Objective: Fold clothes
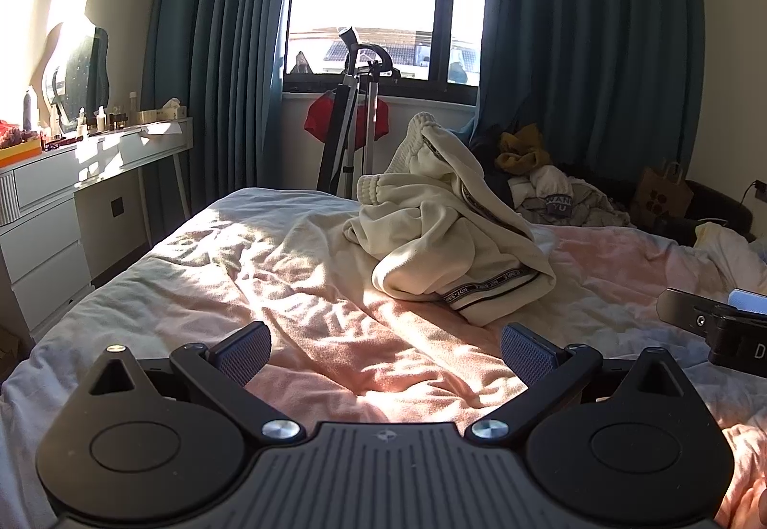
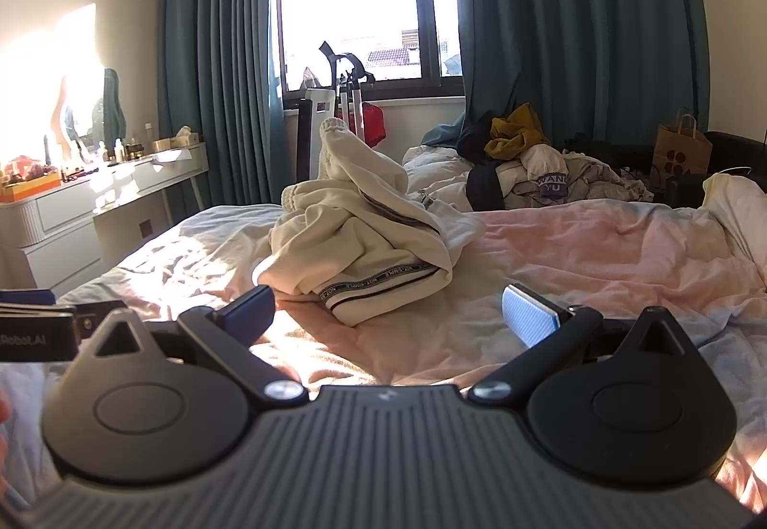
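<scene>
A wide bed covered with a rumpled pink and cream blanket [image 1: 307, 289] fills the lower half of both views, with sunlight falling across its left part. A crumpled cream sweatshirt with ribbed cuffs and a black-and-white lettered band [image 1: 446, 236] lies in 1 heap near the blanket's middle, 1 sleeve standing upright. At the far right edge sits a mixed pile of mustard, white and dark clothes [image 2: 537, 169], possibly resting on the bed's far side.

Left gripper [image 1: 386, 354] — right gripper [image 2: 388, 318] — agape, empty
</scene>
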`<control>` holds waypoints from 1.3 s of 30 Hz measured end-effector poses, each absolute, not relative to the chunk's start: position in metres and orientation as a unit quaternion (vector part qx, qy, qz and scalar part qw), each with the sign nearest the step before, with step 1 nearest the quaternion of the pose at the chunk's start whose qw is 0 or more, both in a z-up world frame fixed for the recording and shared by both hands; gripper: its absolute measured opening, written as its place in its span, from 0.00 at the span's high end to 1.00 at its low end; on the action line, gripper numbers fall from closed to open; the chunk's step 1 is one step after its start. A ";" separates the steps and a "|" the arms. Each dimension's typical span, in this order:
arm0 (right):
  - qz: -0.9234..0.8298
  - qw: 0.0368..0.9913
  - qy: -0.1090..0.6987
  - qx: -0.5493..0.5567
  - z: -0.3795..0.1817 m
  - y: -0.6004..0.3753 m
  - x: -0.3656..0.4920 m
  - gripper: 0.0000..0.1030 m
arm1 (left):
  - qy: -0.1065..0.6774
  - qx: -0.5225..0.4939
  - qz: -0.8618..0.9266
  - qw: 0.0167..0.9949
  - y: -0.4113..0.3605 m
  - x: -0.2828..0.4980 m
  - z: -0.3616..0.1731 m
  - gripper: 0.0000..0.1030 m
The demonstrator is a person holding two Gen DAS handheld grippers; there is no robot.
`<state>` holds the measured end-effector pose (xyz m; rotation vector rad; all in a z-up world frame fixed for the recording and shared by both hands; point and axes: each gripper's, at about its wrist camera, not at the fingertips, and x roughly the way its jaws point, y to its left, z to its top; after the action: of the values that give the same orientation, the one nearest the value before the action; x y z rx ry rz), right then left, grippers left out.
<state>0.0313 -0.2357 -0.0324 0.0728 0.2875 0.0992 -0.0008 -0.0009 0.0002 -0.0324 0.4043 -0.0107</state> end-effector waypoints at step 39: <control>0.058 0.987 0.148 0.029 -0.037 -0.229 0.031 0.00 | 0.200 -0.031 -0.014 0.979 0.006 0.004 -0.002 0.00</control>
<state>0.0312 -0.2287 -0.0371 0.0585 0.2970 0.1173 0.0043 0.0056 -0.0023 -0.0623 0.4026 -0.0281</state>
